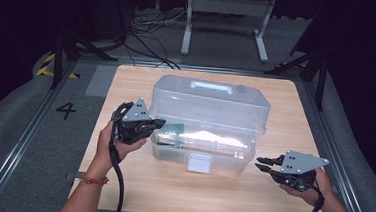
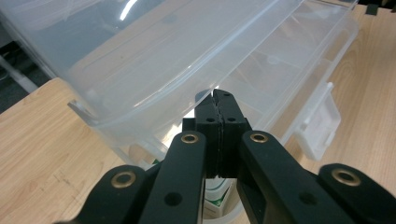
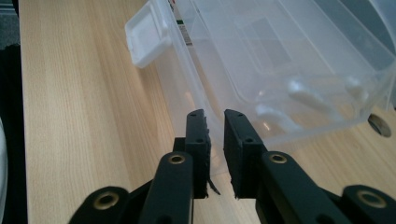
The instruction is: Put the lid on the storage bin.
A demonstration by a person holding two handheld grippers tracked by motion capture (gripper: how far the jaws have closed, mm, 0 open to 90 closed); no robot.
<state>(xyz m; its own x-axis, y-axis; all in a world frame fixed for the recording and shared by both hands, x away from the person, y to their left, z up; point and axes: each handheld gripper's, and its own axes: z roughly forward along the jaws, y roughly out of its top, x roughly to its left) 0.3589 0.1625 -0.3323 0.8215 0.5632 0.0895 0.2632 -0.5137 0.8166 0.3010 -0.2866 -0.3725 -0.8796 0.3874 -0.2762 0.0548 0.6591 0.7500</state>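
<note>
From the high view we see a clear plastic toolbox (image 1: 208, 122) in the middle of the wooden table (image 1: 120, 181), its lid (image 1: 211, 103) raised and leaning back, its white latch (image 1: 200, 163) hanging at the front wall; the left gripper (image 1: 158, 123) rests at the box's left end, its tips over the rim, while the right gripper (image 1: 262, 164) hovers just off the box's right front corner, apart from it; a green-and-white packet (image 1: 170, 133) lies inside near the left end.

In the left gripper view we find the pads (image 2: 219, 122) pressed flat together with nothing between them, right at the edge of the tilted lid (image 2: 154, 70); whether they touch the plastic we cannot tell; the latch (image 2: 322, 126) hangs to the right.

In the right gripper view our jaws stand slightly apart, a narrow gap between the pads (image 3: 198, 135), empty; they point at the box's wall (image 3: 187, 93) near its corner, and the latch (image 3: 147, 35) sits farther along that wall.
</note>
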